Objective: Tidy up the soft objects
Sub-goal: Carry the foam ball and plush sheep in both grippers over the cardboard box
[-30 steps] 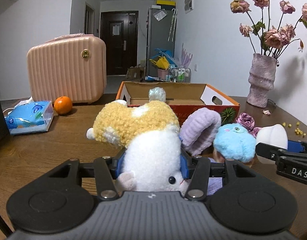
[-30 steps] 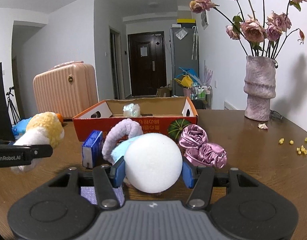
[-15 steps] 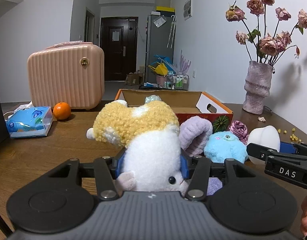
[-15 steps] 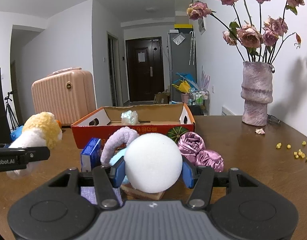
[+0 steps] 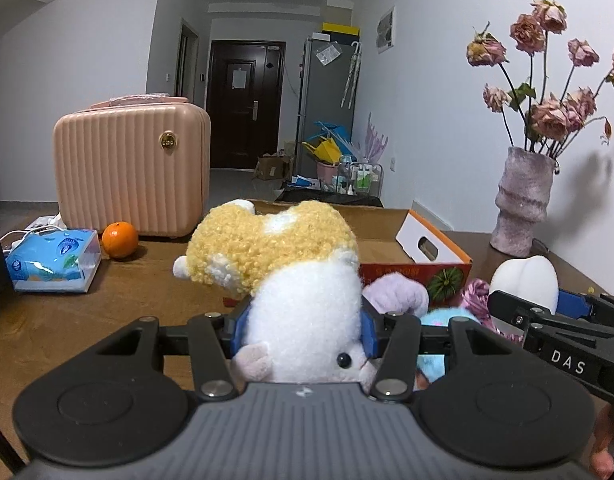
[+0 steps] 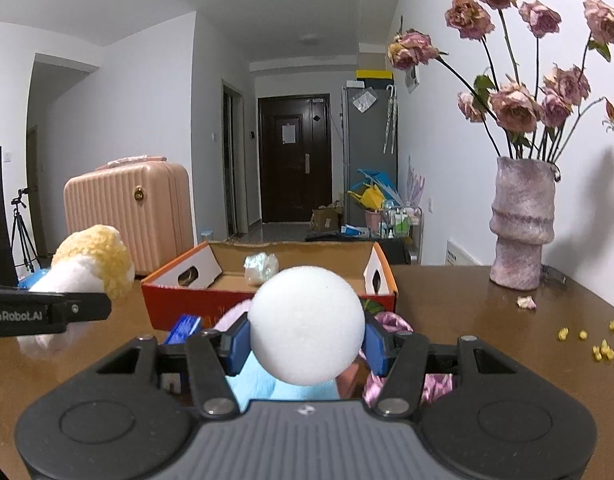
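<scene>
Left hand-held gripper (image 5: 303, 330): pads pressed into the white body of the plush toy (image 5: 291, 276), lifted clear of the table (image 5: 67, 320), short of the cardboard box (image 6: 267, 284). Risk: toy hangs well ahead of the pads and compresses, so it could squirm out or clip the box's near wall if carried low.

Right hand-held gripper (image 6: 306, 344): half-closed on the white foam ball (image 6: 306, 324), above the blue plush (image 6: 263, 384) and satin scrunchies (image 6: 391, 324). Risk: round, smooth ball may pop out; both grippers sit close and could collide over the box.

Versus a second ago: both loads ride higher against the box, grips unchanged.
</scene>
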